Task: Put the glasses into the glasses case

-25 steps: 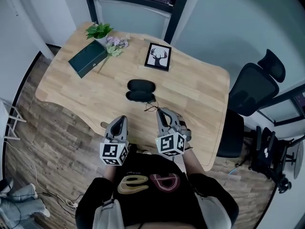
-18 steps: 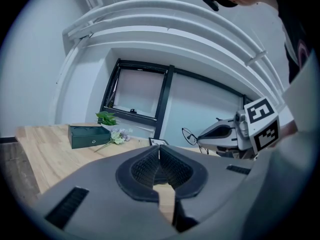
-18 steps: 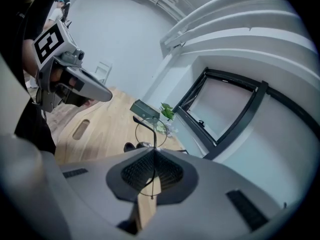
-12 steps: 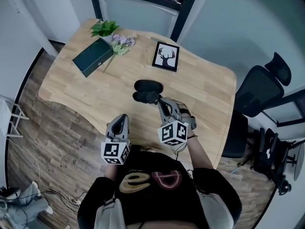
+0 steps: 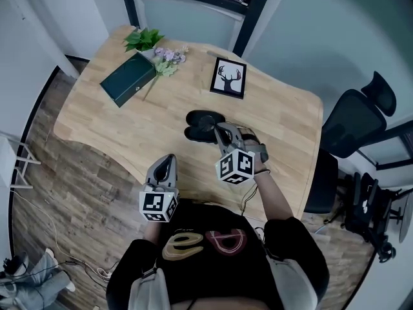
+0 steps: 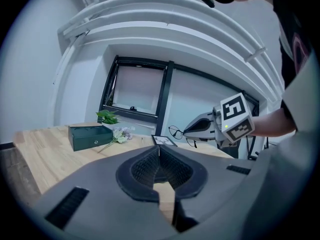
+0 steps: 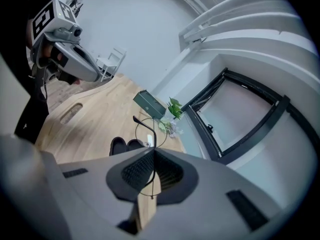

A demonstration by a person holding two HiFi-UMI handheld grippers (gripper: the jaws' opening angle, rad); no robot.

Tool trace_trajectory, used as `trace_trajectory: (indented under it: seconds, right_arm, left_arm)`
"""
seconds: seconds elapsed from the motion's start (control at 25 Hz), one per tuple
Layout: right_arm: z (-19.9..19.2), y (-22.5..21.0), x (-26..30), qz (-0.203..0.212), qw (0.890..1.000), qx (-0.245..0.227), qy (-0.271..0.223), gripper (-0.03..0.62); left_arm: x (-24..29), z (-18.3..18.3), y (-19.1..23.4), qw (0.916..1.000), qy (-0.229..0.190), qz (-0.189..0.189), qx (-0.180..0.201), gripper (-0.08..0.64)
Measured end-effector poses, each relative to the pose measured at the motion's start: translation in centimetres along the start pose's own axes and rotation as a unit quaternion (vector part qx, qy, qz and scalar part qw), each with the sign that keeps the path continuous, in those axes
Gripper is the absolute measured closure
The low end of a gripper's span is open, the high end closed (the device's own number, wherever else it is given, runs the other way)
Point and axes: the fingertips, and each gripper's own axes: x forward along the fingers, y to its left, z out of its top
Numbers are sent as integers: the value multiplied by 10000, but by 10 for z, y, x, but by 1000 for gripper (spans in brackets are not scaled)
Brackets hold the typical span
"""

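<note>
glasses in right gripper, seemingly above case

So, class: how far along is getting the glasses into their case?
Done: the glasses are off the table, clamped in the right tool. In hand: holding them by the open case. Left: set them inside. The left tool is shut, empty.
</note>
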Motion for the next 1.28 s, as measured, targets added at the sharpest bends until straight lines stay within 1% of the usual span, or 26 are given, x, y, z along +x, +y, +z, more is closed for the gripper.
trace_trajectory:
  seconds: [0.2,0.4,0.64,0.72,0.88,1.12,1.28]
  right_arm:
    - [0,2,19,105,9999,-80,74,578]
    - [-2,7,42,260,9994,-167,154,580]
    - [-7,13,66,469,9976,-419,272,580]
    - [-10,14,72,521,9968,-526,312,580]
    - [-14,20,82,638,9955,-585,377,580]
    - [-21,30,99,769,9939,-624,494,580]
    - [-26,32,105,847,9921,-710,597,580]
  left_arm:
    - [2,-1,13,10000,39,55,6,541]
    - [1,-1,30,9998,82,158,-77,541]
    - [4,3,43,9996,95,224,-127,541]
    - [4,4,45,9996,76,242,-130,541]
    - [4,3,47,9994,90,315,-137,541]
    - [8,7,46,9997,62,236,-41,541]
    - [8,10,54,9996,75,285,-49,541]
